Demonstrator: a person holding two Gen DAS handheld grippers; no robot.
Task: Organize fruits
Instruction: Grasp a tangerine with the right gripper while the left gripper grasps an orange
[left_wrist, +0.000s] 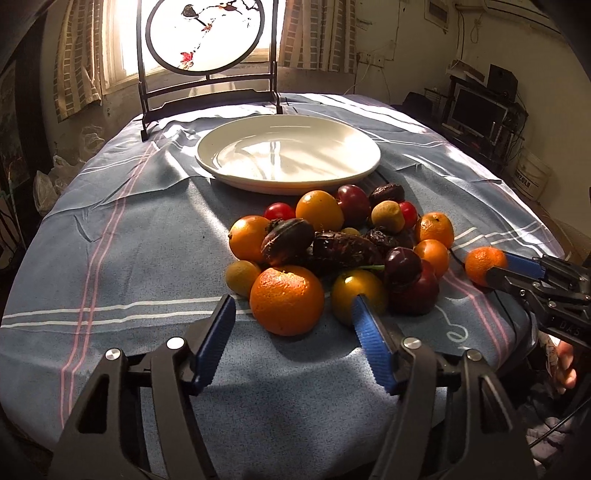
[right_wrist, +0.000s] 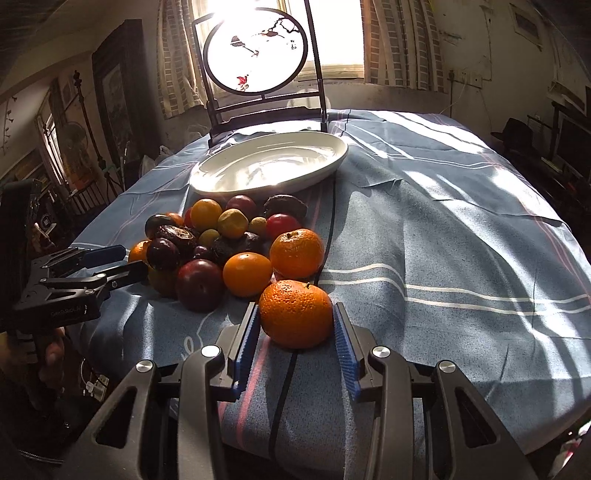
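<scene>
Right gripper (right_wrist: 295, 314) spread about a mandarin's width, blue ribbed pads (right_wrist: 246, 343) flanking a mandarin (right_wrist: 296, 313) on both sides; left pad looks touching the peel, right pad touching or just off it, cannot tell if it is squeezing. Mandarin sits on the cloth, just off the near-right edge of the fruit pile (right_wrist: 221, 243). Left wrist view shows the same mandarin (left_wrist: 484, 265) between the right gripper's tips.

Left gripper (left_wrist: 291, 306) wide open, holding nothing, at the near edge of the pile. A large orange (left_wrist: 286, 299) lies between its fingers. Right finger tip overlaps a yellow tomato (left_wrist: 356, 295); contact unclear.

Pile mixes oranges, dark plums, cherry tomatoes, small yellow-green fruits and dark wrinkled pieces. White plate (left_wrist: 288, 153) stands just behind the pile, nothing on it.

Table covered by a blue cloth (right_wrist: 443, 240) with white and pink stripes, wrinkled, sunlit patches. Round painted screen (left_wrist: 203, 33) in a dark frame stands behind the plate, against a bright curtained window. Monitor (left_wrist: 476, 109) on a cluttered desk at far right.
</scene>
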